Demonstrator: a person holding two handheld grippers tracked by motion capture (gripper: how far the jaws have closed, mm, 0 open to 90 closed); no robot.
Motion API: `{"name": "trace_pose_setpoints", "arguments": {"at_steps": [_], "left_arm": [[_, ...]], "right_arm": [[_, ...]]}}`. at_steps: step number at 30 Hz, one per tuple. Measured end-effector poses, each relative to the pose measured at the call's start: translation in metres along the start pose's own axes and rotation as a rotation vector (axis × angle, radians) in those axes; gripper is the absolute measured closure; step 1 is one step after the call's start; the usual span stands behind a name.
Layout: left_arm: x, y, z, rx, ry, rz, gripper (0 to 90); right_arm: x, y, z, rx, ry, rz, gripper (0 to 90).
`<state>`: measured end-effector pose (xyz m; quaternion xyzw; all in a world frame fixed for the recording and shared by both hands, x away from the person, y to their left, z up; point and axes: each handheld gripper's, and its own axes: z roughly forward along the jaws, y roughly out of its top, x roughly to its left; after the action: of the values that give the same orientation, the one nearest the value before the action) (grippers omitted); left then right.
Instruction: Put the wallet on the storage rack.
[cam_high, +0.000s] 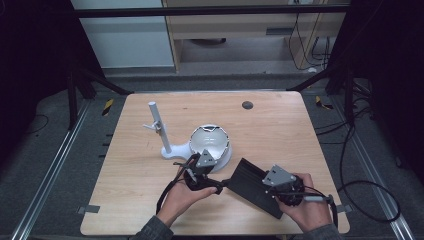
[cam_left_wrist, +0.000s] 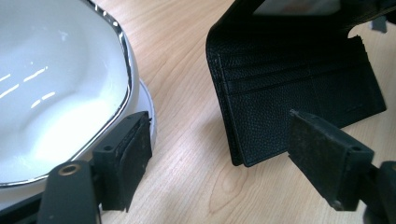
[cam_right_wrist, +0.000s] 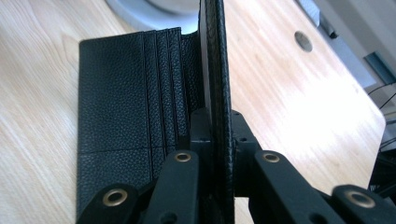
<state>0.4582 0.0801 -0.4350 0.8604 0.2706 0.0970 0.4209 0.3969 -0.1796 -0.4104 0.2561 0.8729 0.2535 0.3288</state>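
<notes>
While the right gripper (cam_right_wrist: 217, 126) pinches the wallet (cam_right_wrist: 135, 93), the left gripper (cam_left_wrist: 219, 154) gapes — pale wood table (cam_high: 280, 125), seemingly dark surroundings.

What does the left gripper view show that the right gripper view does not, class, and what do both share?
Left gripper view alone: the white bowl with its shiny rim, beside the left gripper, whose jaws stand apart with bare table between them, off the wallet.

Right gripper view alone: the right gripper shut on one upright flap of the wallet, and a dark round disc farther off on the table.

Both: the open black wallet with its card slots, lying on the wooden table.
</notes>
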Motion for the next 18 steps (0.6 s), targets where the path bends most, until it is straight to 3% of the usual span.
{"name": "trace_pose_setpoints", "arguments": {"at_steps": [9,18], "left_arm": [[-0.009,0.012,-0.002,-0.05,-0.044,0.031,17.6],[-0.013,0.026,-0.01,-0.078,-0.039,0.055,12.3]], "right_arm": [[-0.006,0.008,-0.023,-0.084,0.0,0.011,83.9],[-0.011,0.014,-0.036,-0.144,-0.011,0.01,83.9]]}}
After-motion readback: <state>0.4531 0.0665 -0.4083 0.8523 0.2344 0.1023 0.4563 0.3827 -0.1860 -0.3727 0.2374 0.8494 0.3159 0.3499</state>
